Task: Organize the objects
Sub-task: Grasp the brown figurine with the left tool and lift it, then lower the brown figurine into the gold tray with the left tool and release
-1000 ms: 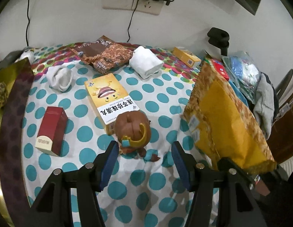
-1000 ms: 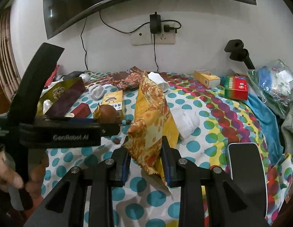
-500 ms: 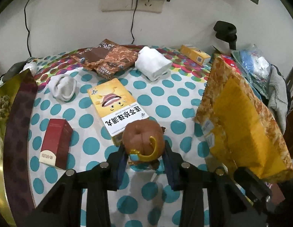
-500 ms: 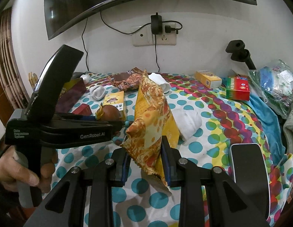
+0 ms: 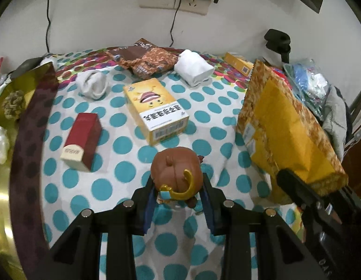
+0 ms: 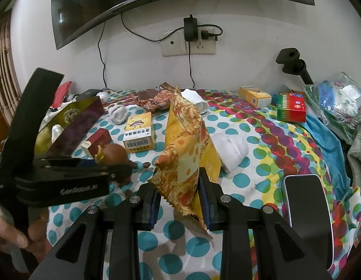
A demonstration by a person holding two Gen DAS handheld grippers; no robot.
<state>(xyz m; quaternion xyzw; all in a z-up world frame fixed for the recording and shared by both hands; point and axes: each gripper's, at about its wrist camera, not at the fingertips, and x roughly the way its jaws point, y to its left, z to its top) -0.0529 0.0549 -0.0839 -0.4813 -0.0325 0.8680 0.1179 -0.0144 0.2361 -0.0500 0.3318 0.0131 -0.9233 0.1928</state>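
The left gripper (image 5: 178, 192) has its jaws drawn in on a small brown figurine (image 5: 177, 175) with a gold crescent on its head, and both pads press against the sides of the round head. The figurine stands on the spotted cloth (image 5: 124, 170) toward the near edge of the bed, just in front of a yellow box (image 5: 154, 109) and to the right of a red box (image 5: 81, 137). It looks like hard moulded plastic: light, stiff and smooth, so the rounded head could slip or twist between the flat pads. A hold lower down, across the widest part of the head, seems safer than one near the crown, and the thin crescent and small limbs should stay clear of the pads, since they look breakable.

The right gripper (image 6: 179, 196) is clamped on the lower corner of a yellow snack bag (image 6: 187, 144), which stands upright near the middle of the bed. The bag is thin, crinkly film, light and floppy; a grip on its sealed edge likely holds best and spares the contents.
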